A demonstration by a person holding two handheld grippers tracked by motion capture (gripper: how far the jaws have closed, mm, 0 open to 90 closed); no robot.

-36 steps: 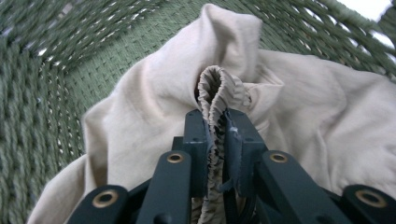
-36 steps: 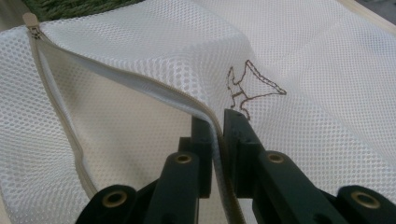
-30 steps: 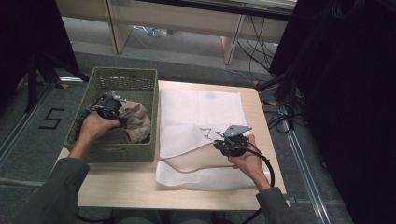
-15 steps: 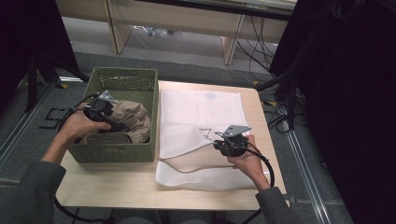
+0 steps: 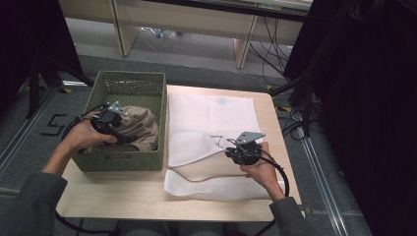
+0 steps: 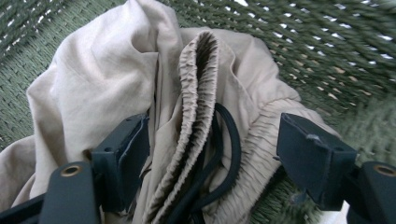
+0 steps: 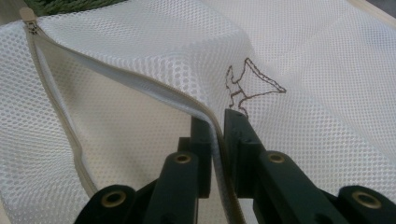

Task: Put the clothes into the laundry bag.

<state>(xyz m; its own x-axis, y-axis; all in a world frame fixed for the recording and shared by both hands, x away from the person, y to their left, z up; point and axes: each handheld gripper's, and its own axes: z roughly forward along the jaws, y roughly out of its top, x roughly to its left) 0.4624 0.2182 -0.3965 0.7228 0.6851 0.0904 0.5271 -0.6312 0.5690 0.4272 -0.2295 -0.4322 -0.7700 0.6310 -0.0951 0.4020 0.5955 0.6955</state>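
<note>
Dim room with dark corners, soft overhead light on the table (image 5: 123, 196), faint shadows, basket (image 6: 327, 42) weave blurred in left gripper view, mesh bag (image 7: 303, 93) sharp, no glare

Beige garment (image 6: 116, 79) runs past the frame's bottom edge.

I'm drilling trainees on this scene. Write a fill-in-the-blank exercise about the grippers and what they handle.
1. The beige garment lies in the green ____.
2. The right gripper is shut on the zipper edge of the white mesh ____.
3. The left gripper has its jaws ____ around the garment's waistband.
4. A ____ drawstring runs along that waistband.

Missing words: basket; bag; open; black
</note>
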